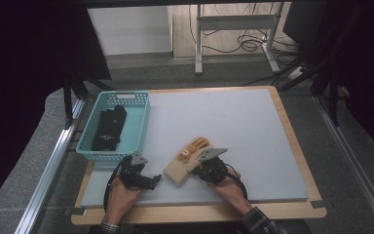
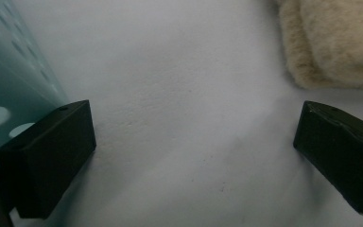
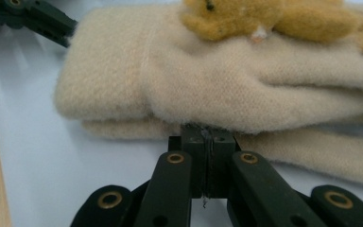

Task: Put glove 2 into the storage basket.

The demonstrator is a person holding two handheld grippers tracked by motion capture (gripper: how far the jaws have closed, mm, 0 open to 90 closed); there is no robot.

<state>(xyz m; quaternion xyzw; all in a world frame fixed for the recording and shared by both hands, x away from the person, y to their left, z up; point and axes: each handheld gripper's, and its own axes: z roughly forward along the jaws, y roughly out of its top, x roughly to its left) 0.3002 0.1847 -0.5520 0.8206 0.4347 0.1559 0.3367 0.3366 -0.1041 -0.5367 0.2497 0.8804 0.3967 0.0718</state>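
A pair of cream woolly gloves (image 1: 189, 158) with yellow-brown fingers lies stacked on the grey mat, cuffs toward the person. In the right gripper view the upper glove (image 3: 217, 80) rests on a lower one, with a yellow-brown plush patch (image 3: 264, 16) on top. My right gripper (image 1: 200, 168) (image 3: 207, 137) has its jaws pressed together at the glove's side edge, with fibres caught between them. My left gripper (image 1: 143, 169) (image 2: 194, 156) stands wide open over bare mat, between the basket and the glove cuff (image 2: 331, 42), with nothing between its jaws.
A teal plastic basket (image 1: 90, 153) (image 2: 9, 80) sits at the mat's left edge, holding a black pair of gloves (image 1: 109, 127). The left gripper's jaw (image 3: 33, 16) shows beyond the cuff. A wooden board (image 1: 297, 146) frames the mat.
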